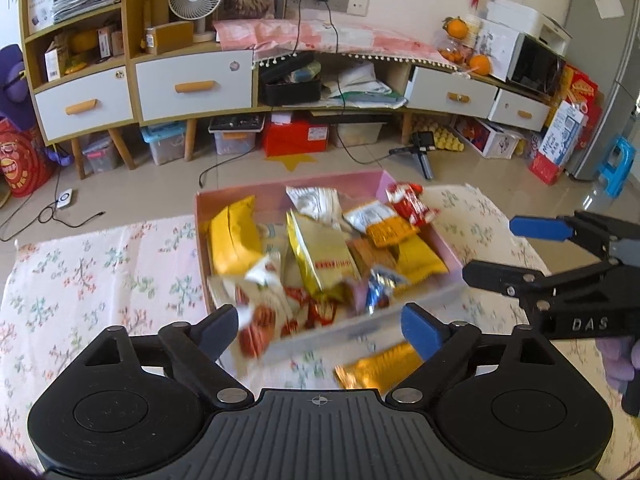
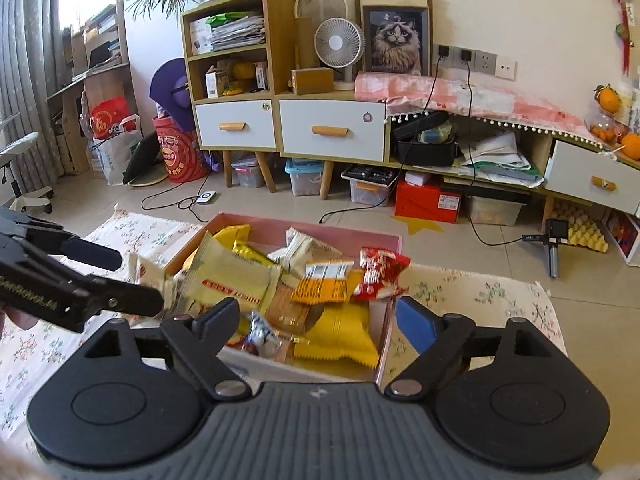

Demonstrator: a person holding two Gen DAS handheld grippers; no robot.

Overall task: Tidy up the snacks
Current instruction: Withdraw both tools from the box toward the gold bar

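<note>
Both grippers, left gripper and right gripper, are hovering released over the pink box holding most snacks. Next: retrieving the gold packet lying outside the box's near wall.

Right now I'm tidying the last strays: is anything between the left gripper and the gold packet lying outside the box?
Nothing visible. The gold packet lies on the floral cloth just outside the pink box, between the open left gripper fingers.
</note>
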